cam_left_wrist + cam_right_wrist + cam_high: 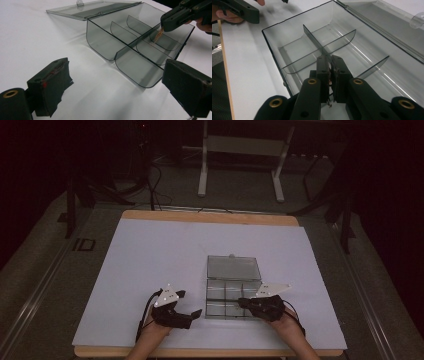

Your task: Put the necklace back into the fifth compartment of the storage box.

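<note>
right gripper (329, 65) over the clear divided box (233, 295), clamped on a small gold-brown piece (158, 35). lowering straight into that compartment, clear of dividers. left gripper (186, 306) waiting beside the box, jaws apart.

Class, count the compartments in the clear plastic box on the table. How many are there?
6: the clear box has two rows of three, one row beside the open lid, one nearer the person.

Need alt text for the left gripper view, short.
A clear plastic organizer box with its lid folded back sits on a white table, and the right gripper holds a small brownish piece above one compartment. The left gripper frames the foreground, jaws wide open and empty.
</note>
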